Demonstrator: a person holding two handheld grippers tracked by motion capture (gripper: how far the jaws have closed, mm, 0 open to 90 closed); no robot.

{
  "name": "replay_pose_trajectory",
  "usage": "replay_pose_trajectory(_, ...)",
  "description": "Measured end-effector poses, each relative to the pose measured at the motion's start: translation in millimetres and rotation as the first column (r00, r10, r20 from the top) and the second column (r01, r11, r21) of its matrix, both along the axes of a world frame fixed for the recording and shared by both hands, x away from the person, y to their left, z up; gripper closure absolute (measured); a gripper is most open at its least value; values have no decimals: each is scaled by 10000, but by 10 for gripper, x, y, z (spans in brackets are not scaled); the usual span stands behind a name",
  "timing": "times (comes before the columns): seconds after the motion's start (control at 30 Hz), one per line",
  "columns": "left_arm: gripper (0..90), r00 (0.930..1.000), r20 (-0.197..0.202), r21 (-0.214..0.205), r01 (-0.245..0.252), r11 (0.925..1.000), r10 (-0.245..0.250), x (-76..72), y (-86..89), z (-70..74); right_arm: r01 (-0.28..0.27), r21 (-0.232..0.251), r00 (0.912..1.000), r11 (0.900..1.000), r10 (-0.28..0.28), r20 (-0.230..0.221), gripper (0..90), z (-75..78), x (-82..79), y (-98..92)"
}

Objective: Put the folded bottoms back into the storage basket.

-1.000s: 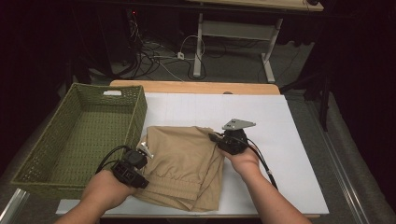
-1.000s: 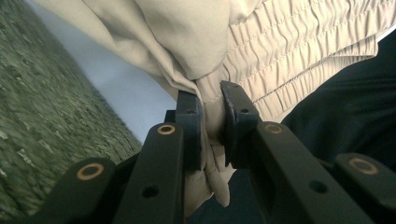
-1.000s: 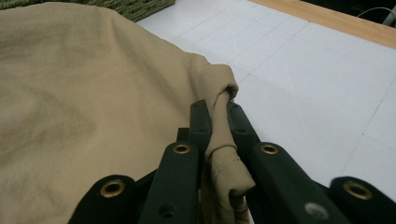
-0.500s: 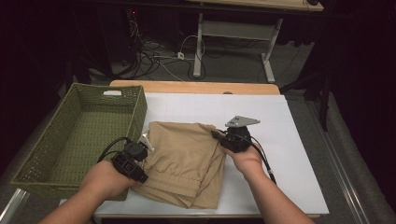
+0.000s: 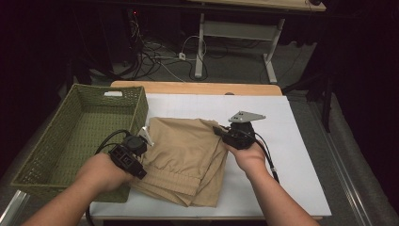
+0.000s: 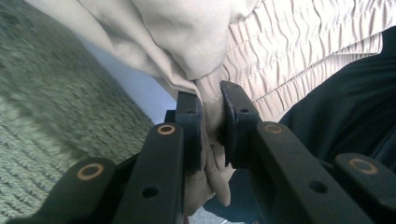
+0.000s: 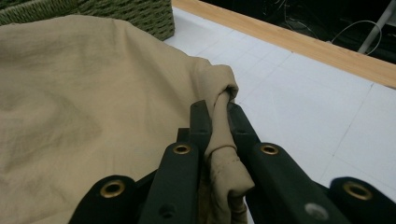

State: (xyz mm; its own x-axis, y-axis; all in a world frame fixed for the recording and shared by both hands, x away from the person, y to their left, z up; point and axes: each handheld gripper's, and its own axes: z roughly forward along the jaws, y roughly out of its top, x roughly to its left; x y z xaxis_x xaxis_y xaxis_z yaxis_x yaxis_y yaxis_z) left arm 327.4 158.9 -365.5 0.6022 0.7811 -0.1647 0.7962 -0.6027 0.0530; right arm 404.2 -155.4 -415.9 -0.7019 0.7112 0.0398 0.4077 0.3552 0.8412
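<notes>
Left gripper (image 5: 141,143) is clamped on a bunched edge of the tan shorts (image 5: 186,157), by the elastic waistband. Right gripper (image 5: 217,131) is pinched shut on a hem fold at the opposite side. The folded shorts are stretched between both grippers, long axis running from far edge toward the person, on the white mat (image 5: 291,155). A green wicker basket (image 5: 56,150) sits just outside the left gripper.

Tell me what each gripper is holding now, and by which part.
Both hold the folded tan garment. The left gripper pinches its edge near the gathered waistband; the right gripper pinches a bunched edge on the opposite side.
</notes>
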Motion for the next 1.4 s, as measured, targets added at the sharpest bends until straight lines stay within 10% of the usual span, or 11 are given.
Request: replay_pose_trajectory(1.4,776,9994,249,591,216,9980,-232,276,348,774,-161,420,9955,9990,121,940,857,725,151,372)
